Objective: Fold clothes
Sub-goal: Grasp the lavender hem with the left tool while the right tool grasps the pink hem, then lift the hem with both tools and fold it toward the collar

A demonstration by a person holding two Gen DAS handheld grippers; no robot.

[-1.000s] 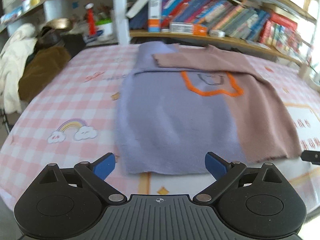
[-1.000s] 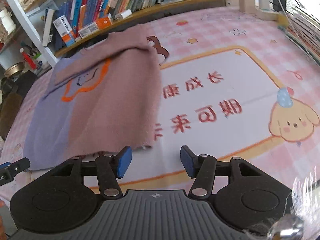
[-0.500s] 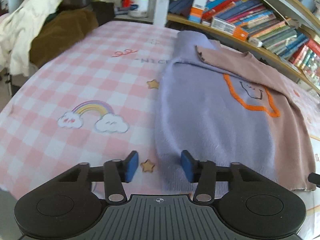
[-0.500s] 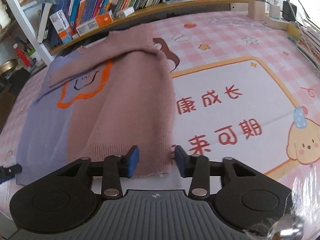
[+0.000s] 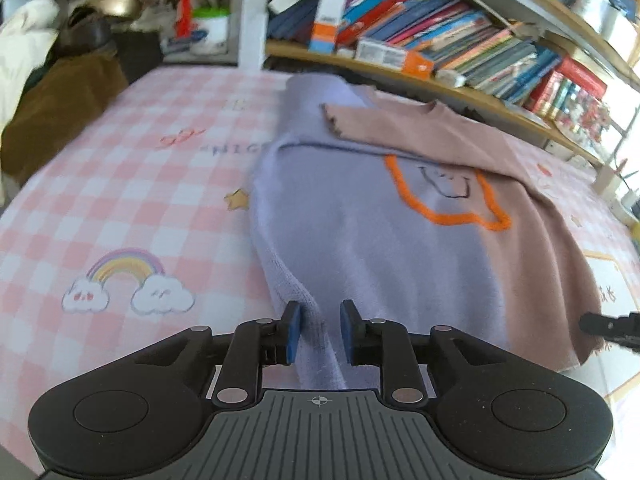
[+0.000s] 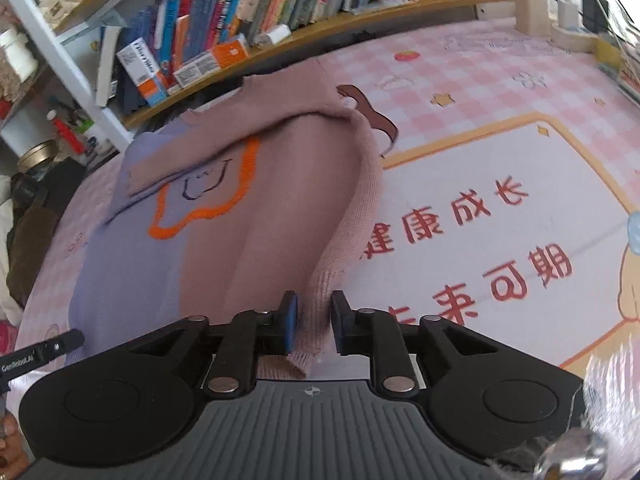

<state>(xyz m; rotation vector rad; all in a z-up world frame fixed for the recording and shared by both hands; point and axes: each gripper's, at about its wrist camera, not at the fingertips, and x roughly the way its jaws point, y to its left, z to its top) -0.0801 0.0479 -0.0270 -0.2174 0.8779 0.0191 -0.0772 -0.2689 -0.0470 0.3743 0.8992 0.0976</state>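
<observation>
Lying flat on the pink checked surface (image 5: 120, 184), the sweater (image 5: 380, 248) is half lilac and half dusty pink, with an orange star outline on its chest and one pink sleeve folded across the top. Its near lilac corner runs up between the blue pads of the left claw (image 5: 319, 330), which is clenched on that hem; the fabric bunches into a ridge there. At the other near corner, the pink hem rises the same way into the right claw (image 6: 312, 322), pinched on the ribbed edge. From the left camera, the right claw's tip pokes in at 3 o'clock. Bookshelves (image 6: 248, 12) stand at 12 o'clock beyond the sweater's collar. The hem ends inside both claws are hidden by the black bodies, and the far shelves are blurred.
</observation>
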